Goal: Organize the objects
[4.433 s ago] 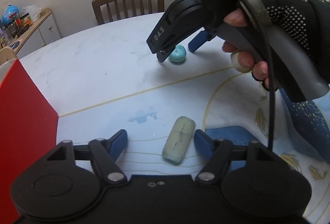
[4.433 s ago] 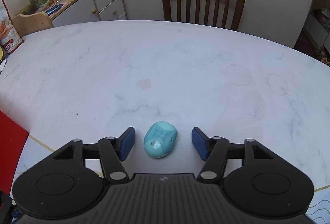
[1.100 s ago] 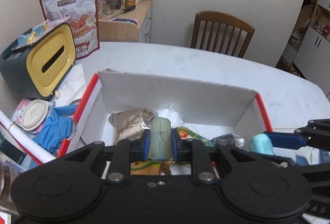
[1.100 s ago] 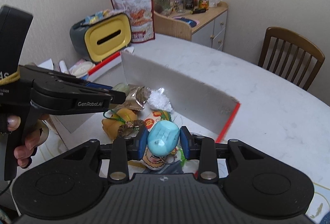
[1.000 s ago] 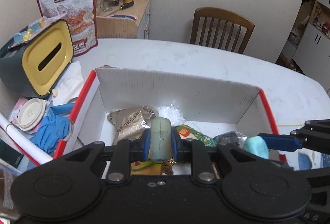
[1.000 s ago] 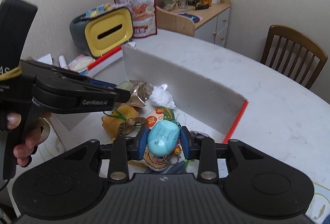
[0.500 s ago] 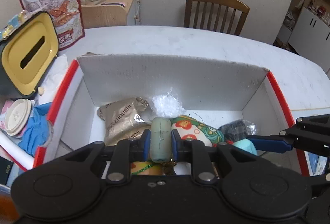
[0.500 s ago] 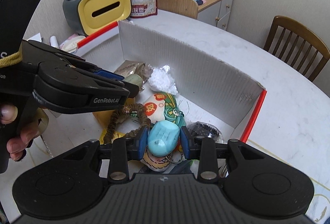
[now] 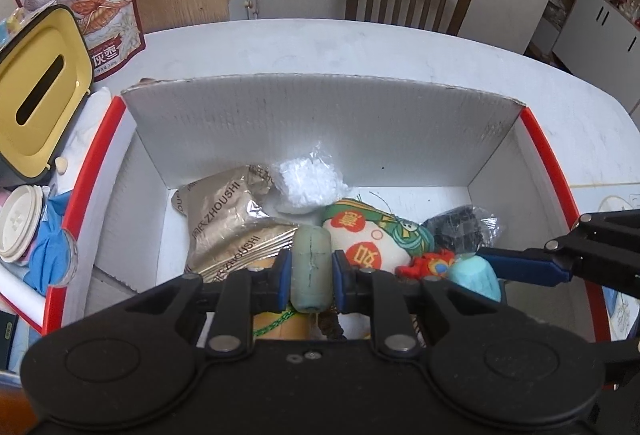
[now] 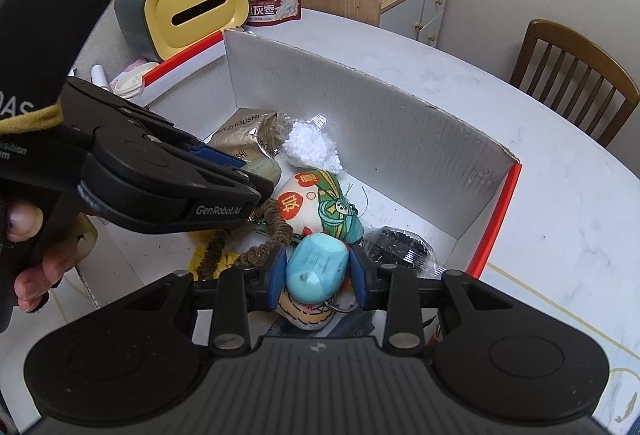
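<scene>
White desk carries the red-edged box, above which the pale green block, clamped in the left gripper, and the turquoise block, clamped in the right gripper, should be lowered before release.

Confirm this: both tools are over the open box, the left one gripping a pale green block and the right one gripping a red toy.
Not quite. The right tool grips a turquoise block, not a red toy, as the right wrist view shows. The rest stands: both are over the open box, and the left tool grips the pale green block.

Foil pouch in box, left of plush.
</scene>
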A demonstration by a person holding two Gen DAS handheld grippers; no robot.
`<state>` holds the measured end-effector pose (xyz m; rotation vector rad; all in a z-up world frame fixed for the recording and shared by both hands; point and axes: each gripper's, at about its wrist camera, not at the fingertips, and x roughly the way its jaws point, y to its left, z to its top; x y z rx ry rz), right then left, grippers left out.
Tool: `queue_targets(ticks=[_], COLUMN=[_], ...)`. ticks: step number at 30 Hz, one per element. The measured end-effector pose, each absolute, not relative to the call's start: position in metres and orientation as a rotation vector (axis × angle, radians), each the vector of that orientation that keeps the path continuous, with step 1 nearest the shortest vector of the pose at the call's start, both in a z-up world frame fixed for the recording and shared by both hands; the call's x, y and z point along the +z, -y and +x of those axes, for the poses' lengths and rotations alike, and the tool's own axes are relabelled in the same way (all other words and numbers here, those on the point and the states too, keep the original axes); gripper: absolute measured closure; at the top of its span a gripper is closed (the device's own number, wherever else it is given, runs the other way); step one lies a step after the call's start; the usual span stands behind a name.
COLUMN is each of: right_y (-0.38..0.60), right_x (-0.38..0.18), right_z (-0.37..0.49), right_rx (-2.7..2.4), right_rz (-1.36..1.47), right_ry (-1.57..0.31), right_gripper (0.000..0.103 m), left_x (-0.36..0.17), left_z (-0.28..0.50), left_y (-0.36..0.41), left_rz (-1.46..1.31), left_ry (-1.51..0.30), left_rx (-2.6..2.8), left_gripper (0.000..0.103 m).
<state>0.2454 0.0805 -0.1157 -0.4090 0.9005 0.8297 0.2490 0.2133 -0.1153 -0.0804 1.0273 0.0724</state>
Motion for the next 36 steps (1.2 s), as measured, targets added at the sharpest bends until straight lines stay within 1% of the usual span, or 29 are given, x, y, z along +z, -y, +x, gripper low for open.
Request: queue_targets(ticks=[4, 8, 11, 16, 18, 22, 24, 25, 32, 34, 36], right_y=[-0.075, -0.07, -0.064, -0.055, -0.051, -0.041, -0.035, -0.032, -0.016, -0.011, -0.005], right_x=[-0.112, -0.107, -0.104, -0.094, -0.089, -0.079, -0.074, -0.071, -0.053, -0.047, -0.042], right_z=[0.246, 0.246, 0.245, 0.24, 0.237, 0.231, 0.228, 0.226, 0.215, 0.211, 0.208], right_rx=[0.831, 0.828, 0.831, 0.836, 0.839, 0.843, 0.846, 0.844, 0.843, 0.844, 0.848], right_rz=[-0.379, -0.352, -0.33, -0.296, -0.281, -0.245, -0.222, -0.215, -0.171, -0.152, -0.136], right_ry=[-0.896, -0.892, -0.892, -0.878, -0.87, -0.855, -0.845, -0.842, -0.801, -0.791, -0.777], right_gripper=[0.068, 0.057, 0.051, 0.049, 0.046, 0.044, 0.04, 0.04, 0.039, 0.037, 0.034], left_x=[-0.115, -0.114, -0.112, -0.106, -0.101, -0.091, -0.084, -0.081, -0.059, -0.052, -0.045], left_z=[0.25, 0.249, 0.246, 0.237, 0.232, 0.222, 0.215, 0.212, 0.19, 0.184, 0.179], left_y=[-0.214, -0.213, -0.213, -0.212, -0.212, -0.21, -0.207, -0.206, -0.194, -0.191, -0.188], left_rz=[-0.082, -0.073, -0.085, -0.083, -0.084, -0.094, -0.093, -0.092, -0.075, -0.066, -0.061], left_ry=[-1.036, -1.031, -1.023, -1.001, -0.985, -0.955, -0.937, -0.928, -0.863, -0.84, -0.82], left_rx=[0.068, 0.075, 0.082, 0.085, 0.086, 0.07, 0.062, 0.058, 0.04, 0.037, 0.036], left_gripper=[0.082, 0.078, 0.076, 0.073, 0.072, 0.07, 0.069, 0.068, 0.061, 0.059, 0.054])
